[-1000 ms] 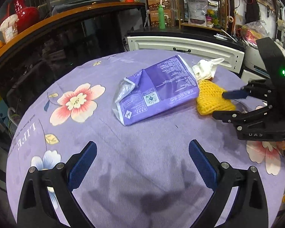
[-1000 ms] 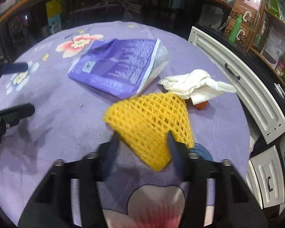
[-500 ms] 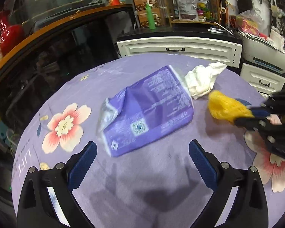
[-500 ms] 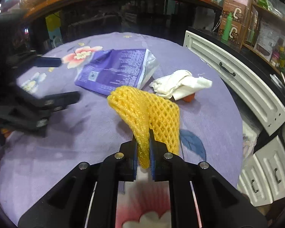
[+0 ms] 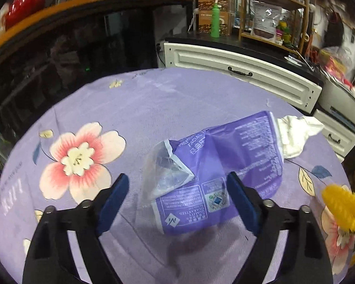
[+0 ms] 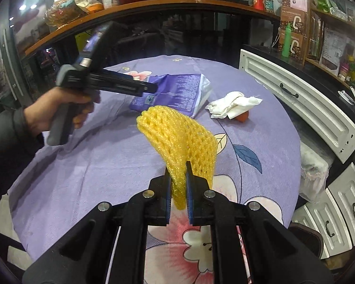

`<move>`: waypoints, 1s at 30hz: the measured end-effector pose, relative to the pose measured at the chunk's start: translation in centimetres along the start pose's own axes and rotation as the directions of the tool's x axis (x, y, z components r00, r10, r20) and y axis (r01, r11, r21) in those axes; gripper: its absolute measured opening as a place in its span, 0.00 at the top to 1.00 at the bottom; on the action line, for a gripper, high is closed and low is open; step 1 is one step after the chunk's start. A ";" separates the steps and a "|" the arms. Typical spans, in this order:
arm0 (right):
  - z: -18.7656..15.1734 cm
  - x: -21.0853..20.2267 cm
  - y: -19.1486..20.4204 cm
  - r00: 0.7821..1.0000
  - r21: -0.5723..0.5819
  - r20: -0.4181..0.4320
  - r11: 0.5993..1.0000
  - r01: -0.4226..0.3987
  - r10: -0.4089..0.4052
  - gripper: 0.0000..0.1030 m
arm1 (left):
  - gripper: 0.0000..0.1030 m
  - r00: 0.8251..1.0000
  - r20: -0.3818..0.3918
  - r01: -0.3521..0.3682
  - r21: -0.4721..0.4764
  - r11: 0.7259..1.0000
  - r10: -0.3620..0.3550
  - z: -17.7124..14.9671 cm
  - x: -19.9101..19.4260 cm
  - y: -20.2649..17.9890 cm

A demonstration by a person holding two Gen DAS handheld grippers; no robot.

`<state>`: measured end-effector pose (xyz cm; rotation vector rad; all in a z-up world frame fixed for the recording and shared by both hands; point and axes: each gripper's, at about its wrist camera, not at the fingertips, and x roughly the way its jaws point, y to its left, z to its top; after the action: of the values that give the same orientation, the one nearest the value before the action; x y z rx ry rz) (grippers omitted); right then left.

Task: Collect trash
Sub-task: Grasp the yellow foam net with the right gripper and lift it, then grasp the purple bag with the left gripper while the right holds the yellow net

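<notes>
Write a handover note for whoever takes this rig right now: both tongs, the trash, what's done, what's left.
Right tongs: shut on the yellow foam net, lifted off the table.
Left tongs: open, jaws have just been closing, straddling the near end of the purple wrapper, not gripping it.
White crumpled tissue lies beyond the wrapper, with a small orange thing under its edge.
Done: net picked up.
Left: bin the net, grab wrapper, tissue and the orange thing. No bin in view.
</notes>
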<state>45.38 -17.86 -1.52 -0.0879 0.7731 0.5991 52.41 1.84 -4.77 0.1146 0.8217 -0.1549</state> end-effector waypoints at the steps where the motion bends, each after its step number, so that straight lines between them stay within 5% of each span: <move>1: -0.1 -0.1 0.1 1.000 0.001 0.002 1.000 -0.001 0.001 0.89 | 0.26 1.000 0.002 -0.005 -0.002 1.000 0.005 0.0 0.2 -0.1; 6: -0.7 -0.7 0.2 1.000 0.018 0.012 1.000 -0.011 0.011 0.89 | 0.55 0.999 0.007 -0.045 -0.012 0.999 0.045 -0.3 1.3 -0.2; 10: -1.3 -1.1 0.2 1.000 0.041 0.028 0.999 -0.013 0.012 0.89 | 0.68 0.998 0.029 -0.050 -0.052 0.997 0.052 -0.5 1.0 0.3; 11: -1.4 -1.2 0.2 0.999 0.044 0.031 0.999 -0.014 0.013 0.89 | 0.82 0.997 0.033 -0.067 -0.050 0.996 0.069 -0.5 0.8 0.3; 12: -1.6 -1.3 0.2 0.999 0.052 0.035 0.998 -0.020 0.018 0.89 | 0.87 0.997 0.037 -0.072 -0.048 0.996 0.074 -0.6 0.5 0.3; 18: -2.3 -2.0 0.8 0.998 0.059 0.065 0.998 -0.023 0.019 0.89 | 0.95 0.994 0.063 -0.083 -0.064 0.995 0.087 -1.8 -1.4 0.5; 30: -4.4 -4.9 2.0 0.993 0.077 0.115 0.997 -0.015 0.006 0.89 | 0.95 0.988 0.144 -0.041 -0.082 0.996 0.053 -6.4 -8.8 -0.5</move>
<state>38.78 -19.78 -1.10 0.0225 0.6853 0.5784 41.83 3.14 -2.63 0.0474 0.6770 -0.0853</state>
